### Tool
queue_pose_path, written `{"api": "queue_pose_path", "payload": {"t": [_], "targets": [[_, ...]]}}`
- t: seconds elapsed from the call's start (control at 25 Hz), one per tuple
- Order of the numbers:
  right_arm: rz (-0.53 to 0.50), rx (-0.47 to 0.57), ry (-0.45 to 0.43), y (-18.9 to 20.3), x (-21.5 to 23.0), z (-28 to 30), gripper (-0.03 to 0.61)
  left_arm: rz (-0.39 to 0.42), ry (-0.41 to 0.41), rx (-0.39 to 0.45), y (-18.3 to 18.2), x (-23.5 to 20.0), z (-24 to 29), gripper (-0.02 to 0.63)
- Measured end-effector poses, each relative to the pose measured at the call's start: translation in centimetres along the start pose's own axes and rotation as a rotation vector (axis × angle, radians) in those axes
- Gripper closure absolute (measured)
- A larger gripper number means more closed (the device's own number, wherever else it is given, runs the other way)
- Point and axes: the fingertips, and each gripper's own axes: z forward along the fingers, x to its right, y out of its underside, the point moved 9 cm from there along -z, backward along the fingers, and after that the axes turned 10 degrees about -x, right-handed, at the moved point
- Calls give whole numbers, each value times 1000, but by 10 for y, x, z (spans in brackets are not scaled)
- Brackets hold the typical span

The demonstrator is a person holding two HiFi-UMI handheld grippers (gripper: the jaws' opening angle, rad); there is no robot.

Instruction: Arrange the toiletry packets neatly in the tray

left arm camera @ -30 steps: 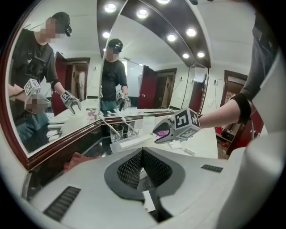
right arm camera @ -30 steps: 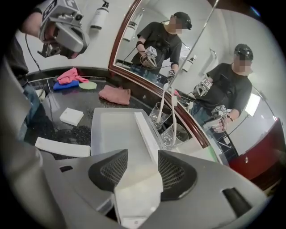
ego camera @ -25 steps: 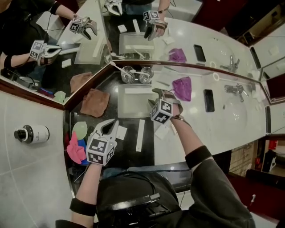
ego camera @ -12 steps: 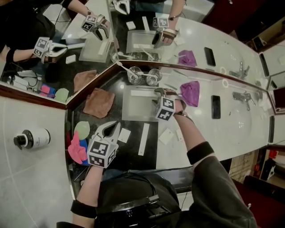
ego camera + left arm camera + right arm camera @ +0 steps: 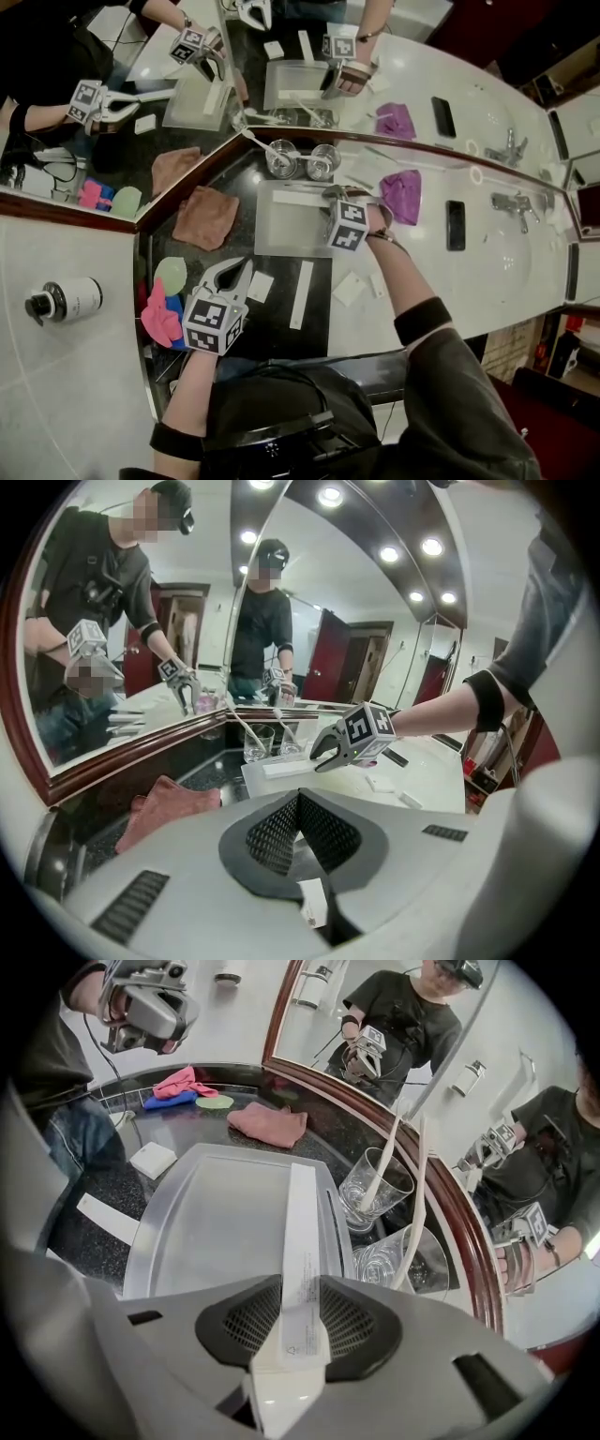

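- The long white packet is a flat, narrow strip, plain white with fine grey print near one end. It lies inside the frosted grey tray, along the side nearest the glasses.
- The right gripper is clamped on one end of that strip. Its jaws have just been closing, with the strip between them.
- The left gripper is clenched on nothing, held over the dark counter by a small square packet.
- Long packets: two. The second long packet lies on the dark counter outside the tray.
- Small packets: three, with two smaller packets on the white counter.
- Glasses: two.
- The strip's print is too fine to read, apart from a recycling triangle.
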Motion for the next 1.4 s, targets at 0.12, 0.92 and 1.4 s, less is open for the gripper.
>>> {"api": "queue_pose_path", "payload": {"t": [0.12,0.92,1.4], "targets": [[0,-2,-1,-1,0,0,436,-2,-2,-2,2,0,-1,614],[126,34,2,2,-20,-20,445,0,-17,5,13,7,-12,614],[343,120,32,27,-69,-88,445,25,12,27,11,37,-19,614]]}}
